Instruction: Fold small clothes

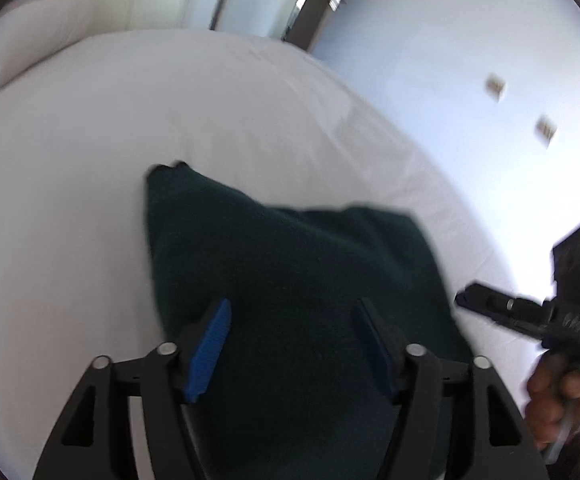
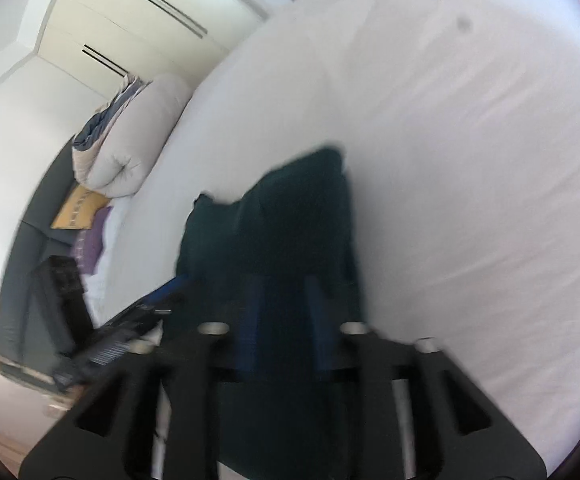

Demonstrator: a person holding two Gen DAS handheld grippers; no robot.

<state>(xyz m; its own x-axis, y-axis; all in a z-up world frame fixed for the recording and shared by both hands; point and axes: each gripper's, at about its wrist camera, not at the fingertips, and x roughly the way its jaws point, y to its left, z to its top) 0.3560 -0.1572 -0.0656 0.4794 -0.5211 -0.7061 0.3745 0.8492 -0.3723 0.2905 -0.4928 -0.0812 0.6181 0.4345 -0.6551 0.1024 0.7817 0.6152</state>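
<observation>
A dark green garment (image 1: 290,256) lies in a folded heap on the white bed sheet (image 1: 90,160). My left gripper (image 1: 292,304) hovers over its near part, blue pads (image 1: 210,340) wide apart and open, nothing pinched between them. In the right wrist view the same garment (image 2: 286,216) runs away from my right gripper (image 2: 284,300), whose blurred fingers stand apart over the cloth without pressing it. That right gripper (image 1: 474,302) also shows at the right of the left wrist view, held by a hand (image 1: 558,400) beside the garment's edge. The left gripper (image 2: 158,296) appears at the garment's left side.
A rolled duvet (image 2: 130,132) lies at the bed's far left, with a yellow cushion (image 2: 80,208) and a purple one (image 2: 90,248) by a dark headboard. White wardrobe doors (image 2: 130,12) stand behind. A wall with two sockets (image 1: 496,86) borders the bed's right edge.
</observation>
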